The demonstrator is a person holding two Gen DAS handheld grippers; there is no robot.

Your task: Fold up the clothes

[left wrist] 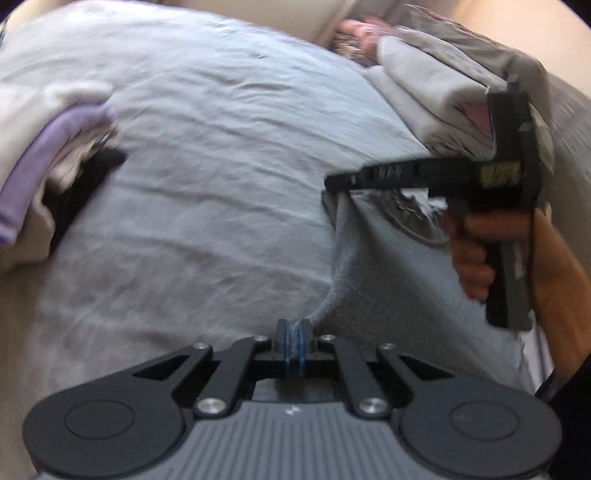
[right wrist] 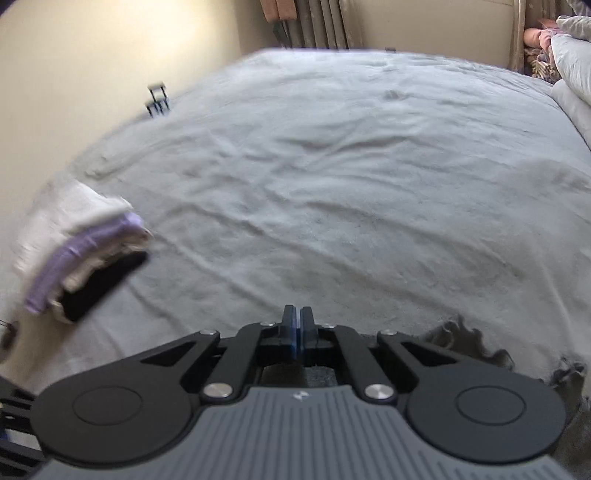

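We count two grippers, the left gripper (left wrist: 294, 334) and the right gripper (left wrist: 334, 181), both over one bed (left wrist: 207, 155); one grey garment (left wrist: 388, 280) hangs between them; one stack of folded clothes (left wrist: 48, 173) lies at the bed's left edge, showing three layers, white, lilac and black; one pile of pillows (left wrist: 436, 92) sits at its far right corner; one hand (left wrist: 476, 251) shows; one small black stool (right wrist: 158, 99) stands beyond the bed.

wide bed (right wrist: 332, 177) under wrinkled pale grey sheet, cream wall (right wrist: 110, 48), striped curtains (right wrist: 314, 22) behind

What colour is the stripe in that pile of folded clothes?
Purple, or lilac. The stripe in the folded pile shows best in the right wrist view.
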